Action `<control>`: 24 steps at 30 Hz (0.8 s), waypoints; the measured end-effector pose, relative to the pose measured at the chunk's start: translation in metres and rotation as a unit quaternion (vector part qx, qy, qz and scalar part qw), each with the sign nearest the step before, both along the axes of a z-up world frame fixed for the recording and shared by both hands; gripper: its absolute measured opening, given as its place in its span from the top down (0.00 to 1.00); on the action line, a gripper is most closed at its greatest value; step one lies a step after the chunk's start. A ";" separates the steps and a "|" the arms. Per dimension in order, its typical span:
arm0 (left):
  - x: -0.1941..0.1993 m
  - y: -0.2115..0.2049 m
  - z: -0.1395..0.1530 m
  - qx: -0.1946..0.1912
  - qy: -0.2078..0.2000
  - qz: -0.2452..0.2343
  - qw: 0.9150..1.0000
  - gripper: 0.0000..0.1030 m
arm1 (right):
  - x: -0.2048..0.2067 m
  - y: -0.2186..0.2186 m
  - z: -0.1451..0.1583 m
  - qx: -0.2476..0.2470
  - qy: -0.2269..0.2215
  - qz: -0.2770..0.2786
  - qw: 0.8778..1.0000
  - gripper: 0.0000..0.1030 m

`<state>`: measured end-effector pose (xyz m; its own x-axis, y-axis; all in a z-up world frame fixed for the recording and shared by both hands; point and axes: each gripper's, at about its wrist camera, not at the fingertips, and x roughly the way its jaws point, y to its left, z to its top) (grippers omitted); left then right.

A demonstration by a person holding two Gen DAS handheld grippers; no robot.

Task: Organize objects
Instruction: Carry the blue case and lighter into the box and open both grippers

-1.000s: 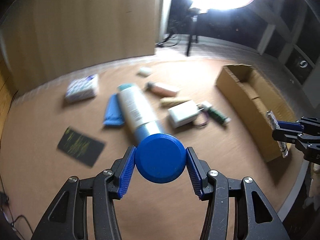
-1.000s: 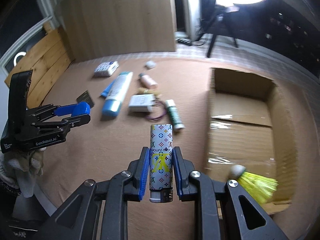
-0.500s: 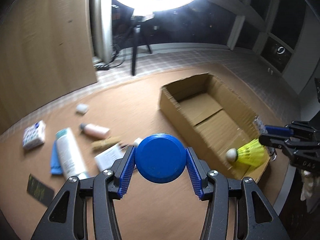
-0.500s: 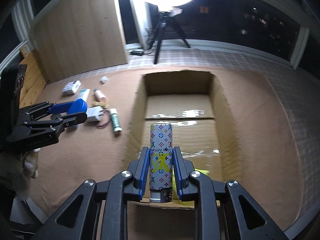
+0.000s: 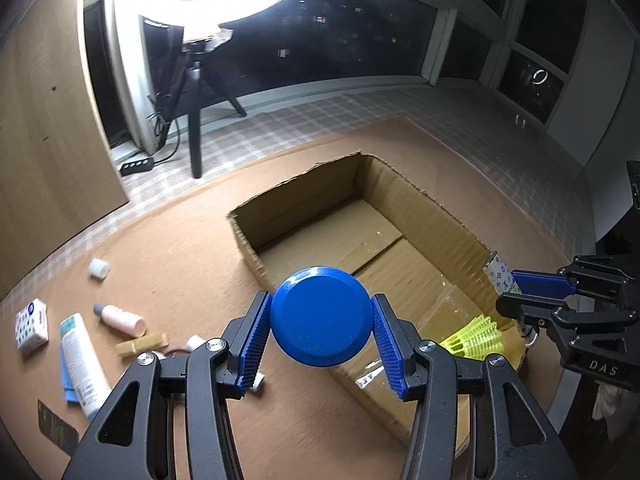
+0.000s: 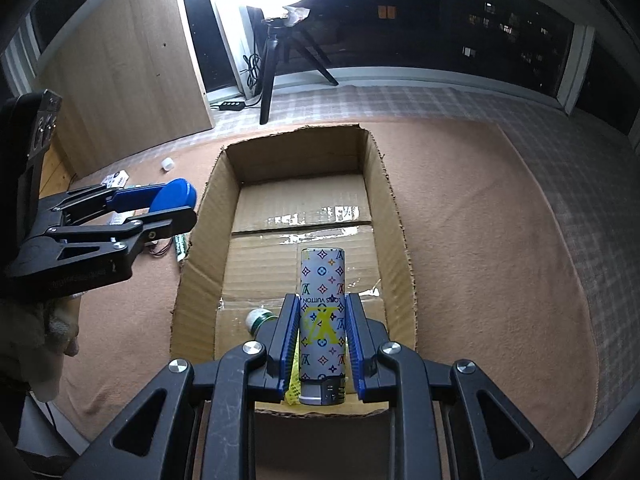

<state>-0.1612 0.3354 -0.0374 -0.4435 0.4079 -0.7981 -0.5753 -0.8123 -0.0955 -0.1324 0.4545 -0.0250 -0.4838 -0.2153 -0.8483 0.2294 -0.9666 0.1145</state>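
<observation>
Tan carpet (image 6: 480, 240) under ring light (image 5: 200, 0); left tongs (image 5: 322, 322) gripping blue lid (image 5: 320, 316), right tongs (image 6: 322, 340) gripping lighter (image 6: 322, 312).

left wrist: looks down-forward, close | right wrist: same | shared: cardboard box (image 5: 400, 216) (image 6: 304, 152)

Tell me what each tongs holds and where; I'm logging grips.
Left tongs clamp a blue round lid by opposite edges of its rim. Right tongs clamp a patterned lighter by the sides of its lower half.

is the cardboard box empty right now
No, a yellow shuttlecock already lies on the floor of the cardboard box at its near end.
</observation>
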 end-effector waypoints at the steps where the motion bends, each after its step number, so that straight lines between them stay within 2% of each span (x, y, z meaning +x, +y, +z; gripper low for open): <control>1: -0.001 0.003 0.000 -0.001 0.000 -0.001 1.000 0.48 | 0.000 0.002 0.000 0.000 0.001 -0.001 1.000 0.80; 6: -0.004 0.016 -0.002 -0.002 -0.002 -0.010 1.000 0.47 | -0.001 0.009 0.003 -0.003 0.006 -0.006 1.000 0.78; 7: -0.004 0.018 -0.001 -0.003 -0.002 -0.013 1.000 0.42 | -0.001 0.010 0.004 -0.005 0.009 -0.008 1.000 0.68; 8: -0.003 0.020 -0.001 -0.006 0.000 -0.014 1.000 0.31 | -0.001 0.012 0.006 -0.008 0.011 -0.011 1.000 0.61; 9: -0.002 0.021 0.000 -0.009 0.005 -0.015 1.000 0.29 | 0.000 0.015 0.008 -0.012 0.015 -0.016 1.000 0.48; 10: -0.001 0.022 0.000 -0.009 0.009 -0.016 1.000 0.28 | 0.001 0.017 0.010 -0.014 0.021 -0.021 0.999 0.42; 24: 0.013 -0.008 0.002 -0.013 0.005 0.005 1.000 0.28 | 0.006 0.012 0.011 -0.021 0.014 -0.025 0.999 0.39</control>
